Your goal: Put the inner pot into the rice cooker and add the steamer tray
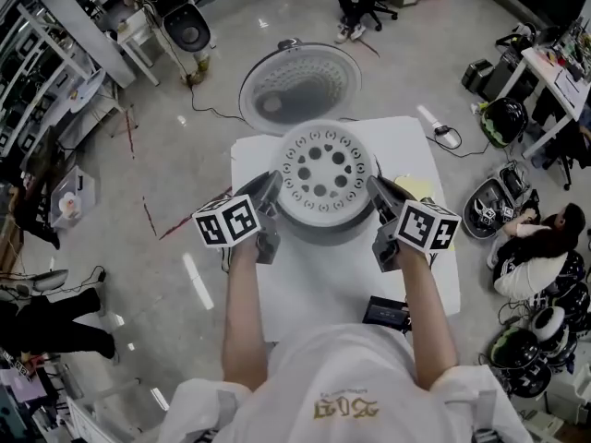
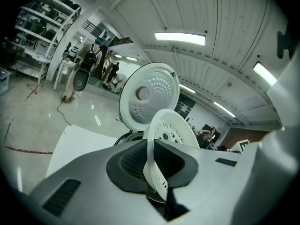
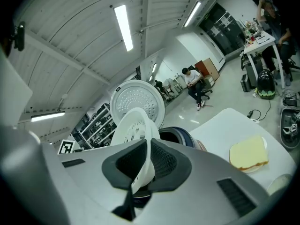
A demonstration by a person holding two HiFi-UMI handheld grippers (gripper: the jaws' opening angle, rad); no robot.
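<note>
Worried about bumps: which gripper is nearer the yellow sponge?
Right. The right gripper is beside the yellow sponge; the left gripper holds the steamer tray's far side.

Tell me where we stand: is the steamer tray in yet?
Done: the lid is open. In hand: left gripper and right gripper both clamp the steamer tray by its rim over the rice cooker. Left: seat the tray and release. The tray hides whether the inner pot is in.
</note>
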